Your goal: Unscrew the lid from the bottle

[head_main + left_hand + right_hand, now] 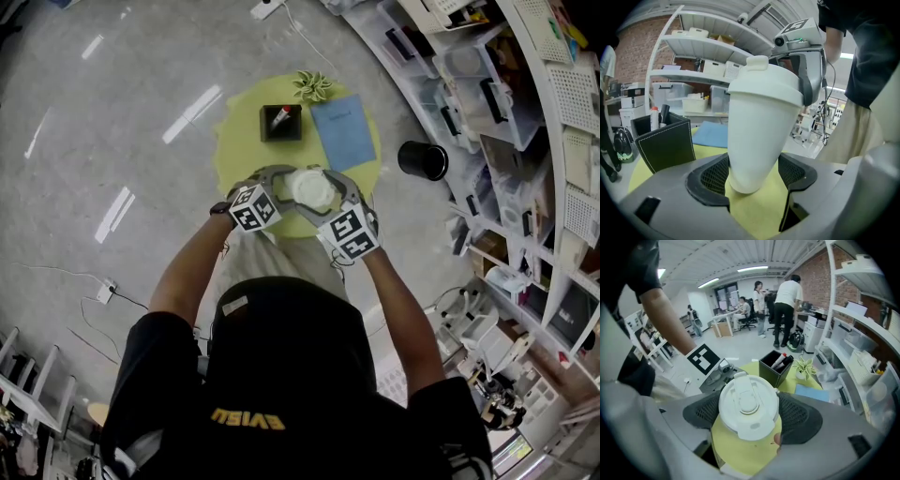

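The left gripper clamps its pads on the narrow lower end of the white bottle, held tilted over the yellow table. The right gripper grips the bottle's white lid from above, jaws wide, pads pressing its rim.

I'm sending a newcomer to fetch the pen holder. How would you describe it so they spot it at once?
Find the round yellow table on the grey floor. On it, beyond the white bottle, the pen holder stands beside a flat blue sheet and a small green plant. It is the only black thing there: a square open box with markers inside.
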Demonstrator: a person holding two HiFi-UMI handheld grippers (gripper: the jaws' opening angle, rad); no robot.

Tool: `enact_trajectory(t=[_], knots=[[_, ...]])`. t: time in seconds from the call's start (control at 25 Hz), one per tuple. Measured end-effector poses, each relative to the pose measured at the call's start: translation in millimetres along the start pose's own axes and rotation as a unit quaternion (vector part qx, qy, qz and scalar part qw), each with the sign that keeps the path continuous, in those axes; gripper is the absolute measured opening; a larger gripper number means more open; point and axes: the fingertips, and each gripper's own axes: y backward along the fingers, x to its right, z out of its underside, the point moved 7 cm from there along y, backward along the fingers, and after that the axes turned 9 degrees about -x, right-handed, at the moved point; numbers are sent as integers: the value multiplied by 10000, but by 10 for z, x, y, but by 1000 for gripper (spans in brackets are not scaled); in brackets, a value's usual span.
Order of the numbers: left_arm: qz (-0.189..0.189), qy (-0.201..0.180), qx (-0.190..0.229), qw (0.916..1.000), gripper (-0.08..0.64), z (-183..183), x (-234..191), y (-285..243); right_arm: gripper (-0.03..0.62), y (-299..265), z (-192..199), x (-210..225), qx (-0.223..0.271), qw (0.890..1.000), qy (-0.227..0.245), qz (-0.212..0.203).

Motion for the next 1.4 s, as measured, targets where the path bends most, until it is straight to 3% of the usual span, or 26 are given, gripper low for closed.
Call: enact_trajectory(t=[0.16, 0.32, 0.48, 0.8, 0.92, 1.08, 1.4], knots=[[14, 1, -21, 10000, 344, -3, -6, 6, 388, 8, -61, 43, -179, 9944, 967, -397], [32, -7, -47, 10000, 344, 2, -3, -3, 388, 5, -83, 58, -286, 9863, 1464, -709], [42, -19, -73, 10000, 344, 9, -10, -11, 388, -10, -90, 69, -340, 9807, 1723, -861], [44, -17, -101, 9999, 344, 5, 0, 11, 388, 1, -101, 45, -364, 9806, 1734, -833], [44, 5, -117, 9999, 344, -11, 22, 6, 402, 46, -82, 56, -331, 9867, 1412, -734], [48, -35, -140, 9999, 344, -11, -12, 0, 416, 167, -67, 76, 377, 9981, 187, -460], [65, -53, -171, 9998, 342, 2, -9, -5, 423, 97, 87, -85, 473, 9923, -970, 600]])
